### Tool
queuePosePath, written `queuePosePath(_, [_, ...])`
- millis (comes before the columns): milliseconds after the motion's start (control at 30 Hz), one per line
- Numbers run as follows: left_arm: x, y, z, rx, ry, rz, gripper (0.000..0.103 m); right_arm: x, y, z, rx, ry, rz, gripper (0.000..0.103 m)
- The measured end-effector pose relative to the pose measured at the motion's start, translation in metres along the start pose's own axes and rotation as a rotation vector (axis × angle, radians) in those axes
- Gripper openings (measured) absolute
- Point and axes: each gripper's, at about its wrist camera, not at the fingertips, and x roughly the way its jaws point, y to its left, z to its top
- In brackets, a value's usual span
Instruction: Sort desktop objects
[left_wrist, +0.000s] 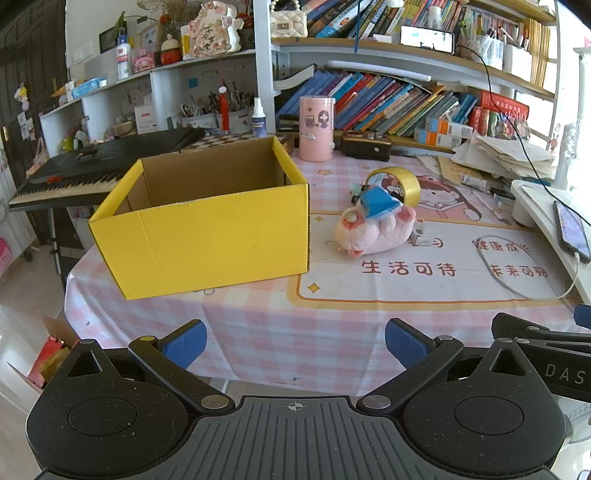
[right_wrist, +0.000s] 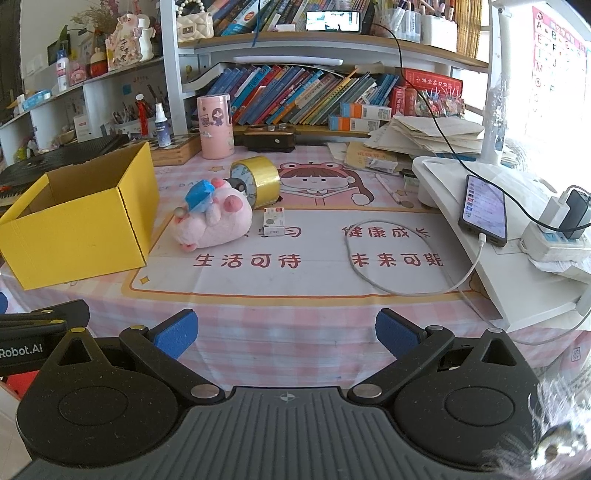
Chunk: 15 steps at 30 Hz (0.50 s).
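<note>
An open yellow cardboard box (left_wrist: 207, 236) (right_wrist: 79, 225) stands on the left of the pink checked desk, and its visible inside looks bare. To its right a pink plush pig with a blue hat (left_wrist: 376, 225) (right_wrist: 214, 218) lies on its side. A roll of gold tape (left_wrist: 400, 184) (right_wrist: 258, 179) stands on edge right behind the plush. A small white packet (right_wrist: 274, 221) lies just right of it. My left gripper (left_wrist: 295, 341) hovers over the near desk edge, open and holding nothing. My right gripper (right_wrist: 286, 334) is beside it to the right, also open with nothing between its fingers.
A pink cylinder tin (left_wrist: 317, 129) (right_wrist: 216, 125) and a dark case (right_wrist: 269, 138) stand at the back by the bookshelf. A white riser (right_wrist: 476, 236) on the right carries a phone (right_wrist: 484, 210) with a looping white cable (right_wrist: 388, 258). A keyboard (left_wrist: 92, 166) sits left of the desk.
</note>
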Motion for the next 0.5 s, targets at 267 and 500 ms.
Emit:
queuePosePath(267, [0.0000,-0.0002,0.0001,0.000,0.001,0.000,0.103,0.0013,0.0020,-0.0003,0.000,0.000,0.000,0.103])
queuePosePath(500, [0.0014,0.0032,0.0003,-0.001,0.003,-0.006,0.103,0.0020,0.0039,-0.0003,0.000,0.000,0.000,0.103])
